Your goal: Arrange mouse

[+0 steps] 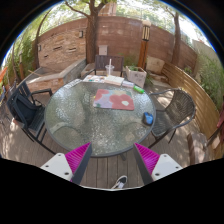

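Observation:
A round glass table (85, 125) stands on a wooden deck ahead of me. A red and grey mat (112, 98) lies flat near the table's middle. A small dark blue object (148, 118), which looks like the mouse, sits near the table's right rim. A small green object (138, 90) lies just beyond the mat on the right. My gripper (112, 148) is open and empty, short of the table's near edge, with its magenta pads (78, 156) spread wide apart.
A black chair (25, 105) stands left of the table and another chair (178, 108) to its right. A planter (133, 73) and a brick wall (120, 35) lie beyond. A person's shoe (118, 182) shows on the deck boards below the fingers.

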Demonstrator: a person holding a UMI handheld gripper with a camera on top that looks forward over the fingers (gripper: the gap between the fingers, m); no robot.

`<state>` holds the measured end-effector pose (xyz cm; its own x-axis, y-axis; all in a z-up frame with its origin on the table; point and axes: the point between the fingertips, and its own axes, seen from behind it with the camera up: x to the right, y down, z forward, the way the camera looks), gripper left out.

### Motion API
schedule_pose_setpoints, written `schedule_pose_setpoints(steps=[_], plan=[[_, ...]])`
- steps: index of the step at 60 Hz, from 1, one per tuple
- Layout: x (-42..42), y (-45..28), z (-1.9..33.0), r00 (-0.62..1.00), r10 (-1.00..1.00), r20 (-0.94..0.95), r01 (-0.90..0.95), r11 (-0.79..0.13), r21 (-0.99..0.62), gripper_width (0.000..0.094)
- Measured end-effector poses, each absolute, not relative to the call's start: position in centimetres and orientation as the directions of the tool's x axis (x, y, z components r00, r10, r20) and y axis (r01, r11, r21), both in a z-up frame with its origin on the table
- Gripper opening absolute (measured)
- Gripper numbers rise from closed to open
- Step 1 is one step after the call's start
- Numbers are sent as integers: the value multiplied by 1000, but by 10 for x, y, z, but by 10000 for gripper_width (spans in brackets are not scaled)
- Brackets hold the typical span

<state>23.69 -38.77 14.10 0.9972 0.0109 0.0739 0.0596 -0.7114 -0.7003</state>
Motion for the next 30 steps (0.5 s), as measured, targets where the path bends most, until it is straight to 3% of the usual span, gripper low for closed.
schedule_pose_setpoints(steps=[16,30], plan=[[383,-277,72,986,-112,120,10,-688,-725,850],[441,-165,19,987,-139,76,-37,-671,-741,828]])
